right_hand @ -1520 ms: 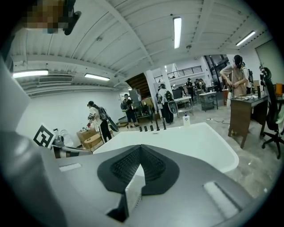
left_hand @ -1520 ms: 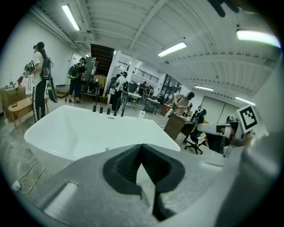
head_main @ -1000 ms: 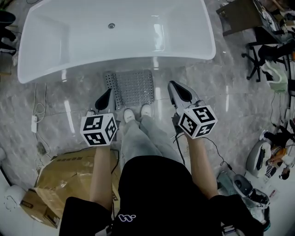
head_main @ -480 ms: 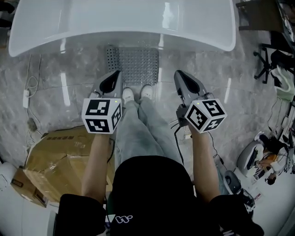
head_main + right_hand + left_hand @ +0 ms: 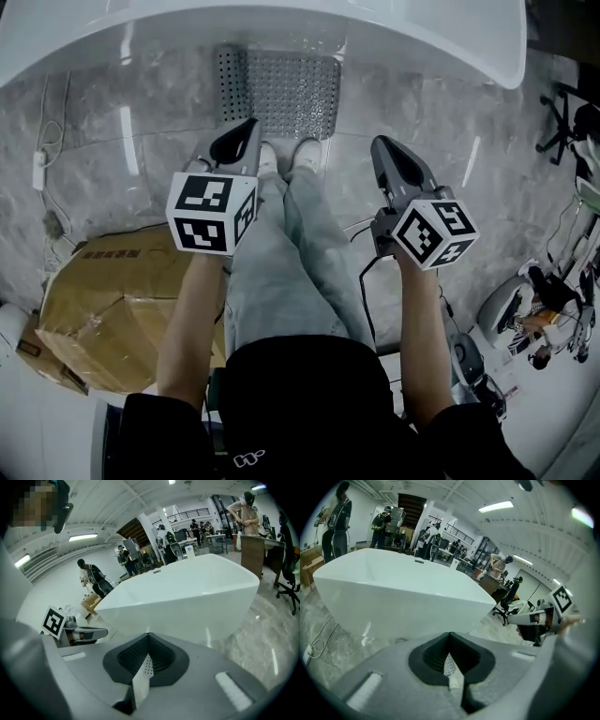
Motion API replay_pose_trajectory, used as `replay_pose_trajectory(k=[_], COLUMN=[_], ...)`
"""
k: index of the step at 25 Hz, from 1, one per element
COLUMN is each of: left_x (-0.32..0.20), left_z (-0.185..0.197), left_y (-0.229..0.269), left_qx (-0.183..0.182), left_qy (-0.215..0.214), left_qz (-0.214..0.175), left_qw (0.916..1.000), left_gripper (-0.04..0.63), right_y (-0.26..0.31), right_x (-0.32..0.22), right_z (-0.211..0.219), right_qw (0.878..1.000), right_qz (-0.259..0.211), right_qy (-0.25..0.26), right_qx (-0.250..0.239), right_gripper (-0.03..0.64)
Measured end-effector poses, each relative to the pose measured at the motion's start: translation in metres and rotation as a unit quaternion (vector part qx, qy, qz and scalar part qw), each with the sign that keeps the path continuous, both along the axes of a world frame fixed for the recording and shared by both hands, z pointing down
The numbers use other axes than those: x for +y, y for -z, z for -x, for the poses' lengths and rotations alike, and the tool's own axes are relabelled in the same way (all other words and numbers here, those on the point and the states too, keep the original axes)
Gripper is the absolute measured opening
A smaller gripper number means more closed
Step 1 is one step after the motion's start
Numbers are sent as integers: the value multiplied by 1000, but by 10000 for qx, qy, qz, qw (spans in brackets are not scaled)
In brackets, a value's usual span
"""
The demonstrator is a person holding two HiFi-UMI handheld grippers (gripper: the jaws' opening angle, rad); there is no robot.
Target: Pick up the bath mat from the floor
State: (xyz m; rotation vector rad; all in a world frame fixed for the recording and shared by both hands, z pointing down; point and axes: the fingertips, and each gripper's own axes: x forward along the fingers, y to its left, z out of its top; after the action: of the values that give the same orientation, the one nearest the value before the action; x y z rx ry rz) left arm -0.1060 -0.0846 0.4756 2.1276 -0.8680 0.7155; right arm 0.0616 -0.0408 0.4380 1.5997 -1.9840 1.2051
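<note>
A grey, rectangular, perforated rubber bath mat (image 5: 286, 89) is lying flat on the grey marble floor (image 5: 122, 187); its far edge is running along the near wall of a white oval bathtub (image 5: 281, 28); its near edge is lying just in front of the person's 2 white shoes (image 5: 291, 155).

The person is standing at the mat and holding 1 gripper in each hand, both angled downward towards the tub.

The left gripper (image 5: 248, 125) is showing over the mat's near left corner in the head view; whether it is touching the mat cannot be told. Its jaws are pressing together with nothing clamped between them, as the left gripper view (image 5: 450, 660) is showing.

The right gripper (image 5: 379, 142) is hanging over bare floor just beside the mat's near right corner, apart from it. Its jaws are likewise meeting tip to tip and gripping nothing, as the right gripper view (image 5: 147, 665) is showing.

Each gripper is appearing at the edge of the other's view, with its black-and-white marker cube facing outward.

A brown cardboard box (image 5: 94, 309) is sitting on the floor to the person's left, well apart from the mat; a white cable (image 5: 42, 169) is trailing across the floor beyond it.
</note>
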Motion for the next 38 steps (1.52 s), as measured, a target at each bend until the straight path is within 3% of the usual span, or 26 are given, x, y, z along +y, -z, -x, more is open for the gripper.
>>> replay_pose_trajectory(k=[12, 34, 38], left_x=[-3, 29, 28], left_z=[19, 27, 28], left_y=[-105, -302, -340], left_qx=[-264, -1057, -1128], left_qy=[-53, 259, 353], left_qz=[426, 1027, 1209], left_qw=[9987, 9887, 9856], left_gripper=[0, 1, 61], right_y=[-113, -304, -336], right_x=[20, 37, 33], right_z=[14, 9, 3], right_qw=[9981, 9948, 9938], right_qz=[575, 890, 935], right_qy=[-41, 198, 345], right_qx=[-219, -450, -486], right_gripper=[6, 6, 28])
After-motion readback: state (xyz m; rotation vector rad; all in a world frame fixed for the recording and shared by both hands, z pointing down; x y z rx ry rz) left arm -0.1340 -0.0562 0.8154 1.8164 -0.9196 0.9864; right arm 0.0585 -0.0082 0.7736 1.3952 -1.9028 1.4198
